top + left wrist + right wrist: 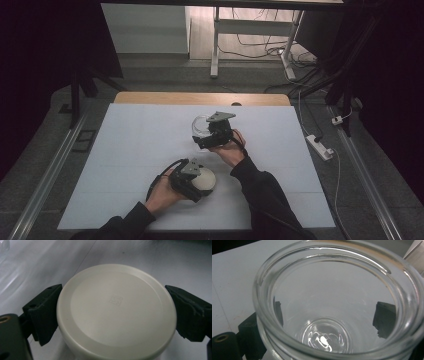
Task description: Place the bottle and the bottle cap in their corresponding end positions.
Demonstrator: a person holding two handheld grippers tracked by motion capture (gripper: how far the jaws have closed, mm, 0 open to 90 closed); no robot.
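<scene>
— Closest up, what's that glass?
— Clear jar (337,302), mouth open, pinched between the right gripper (216,131) jaws over the white table (130,150) centre.
— And nearer the person?
— Cream lid (116,311), clamped by the left gripper (192,179), low over the table.

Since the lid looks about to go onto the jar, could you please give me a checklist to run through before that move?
1. Left gripper grips the lid: ok, a jaw sits at each side of its rim, though contact at the right one is hard to judge.
2. Right gripper holds the jar: ok, its jaws show through the glass on both sides.
3. Jar mouth open and empty: ok, nothing inside.
4. Lid and jar apart: ok in the high view, lid near, jar farther.
5. Lid right way up: cannot tell, its underside is hidden.
6. Lid lifted off the table: cannot tell.
</scene>
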